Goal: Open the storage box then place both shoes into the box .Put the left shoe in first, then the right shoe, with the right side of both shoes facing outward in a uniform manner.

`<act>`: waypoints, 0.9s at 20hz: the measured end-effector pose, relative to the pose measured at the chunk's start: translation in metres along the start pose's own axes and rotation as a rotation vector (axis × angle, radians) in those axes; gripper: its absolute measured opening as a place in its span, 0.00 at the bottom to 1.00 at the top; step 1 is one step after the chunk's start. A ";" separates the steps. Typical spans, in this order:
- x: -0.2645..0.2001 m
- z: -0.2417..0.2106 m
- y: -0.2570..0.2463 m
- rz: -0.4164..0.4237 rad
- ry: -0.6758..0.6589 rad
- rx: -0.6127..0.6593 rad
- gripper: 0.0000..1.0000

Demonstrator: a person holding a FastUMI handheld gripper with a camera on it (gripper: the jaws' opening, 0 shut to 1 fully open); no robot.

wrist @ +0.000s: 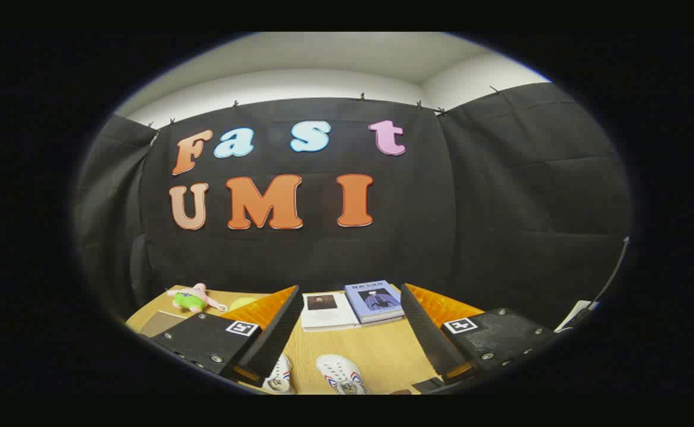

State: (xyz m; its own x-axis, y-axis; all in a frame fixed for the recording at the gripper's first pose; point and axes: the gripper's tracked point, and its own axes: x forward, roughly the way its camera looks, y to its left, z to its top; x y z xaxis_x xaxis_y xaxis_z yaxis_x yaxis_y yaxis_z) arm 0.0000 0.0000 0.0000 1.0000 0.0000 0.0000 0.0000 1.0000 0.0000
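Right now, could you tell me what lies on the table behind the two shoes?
Beyond the two white shoes, which lie between the open gripper fingers, two books lie side by side on the wooden table. A plush toy sits farther left. The fingers cover the table beside the books.

two shoes (317, 375) on table (382, 356) between spread fingers (275, 329); books (352, 305) beyond; plush toy (192, 298) far left.

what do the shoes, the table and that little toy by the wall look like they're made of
Shoes: white, smooth upper, probably leather or synthetic, with red and blue side stripes.
Table: light wood-grain top, matte, possibly laminate.
Toy: soft plush fabric, pink and green, rounded stuffed shape.
The gripper has its fingers open above the shoes, holding nothing.
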 end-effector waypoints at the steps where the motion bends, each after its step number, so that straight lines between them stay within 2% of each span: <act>1: 0.001 -0.002 0.001 0.004 0.005 0.001 0.97; 6: 0.002 -0.009 0.009 0.044 0.021 0.006 0.97; 10: 0.001 -0.012 -0.005 0.058 0.031 0.013 0.98; 18: -0.007 -0.018 -0.045 0.019 0.036 0.060 0.98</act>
State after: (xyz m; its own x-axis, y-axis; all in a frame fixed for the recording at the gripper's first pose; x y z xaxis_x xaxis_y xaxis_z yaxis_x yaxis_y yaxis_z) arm -0.0071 -0.0451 -0.0176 0.9992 0.0199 -0.0358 -0.0177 0.9980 0.0607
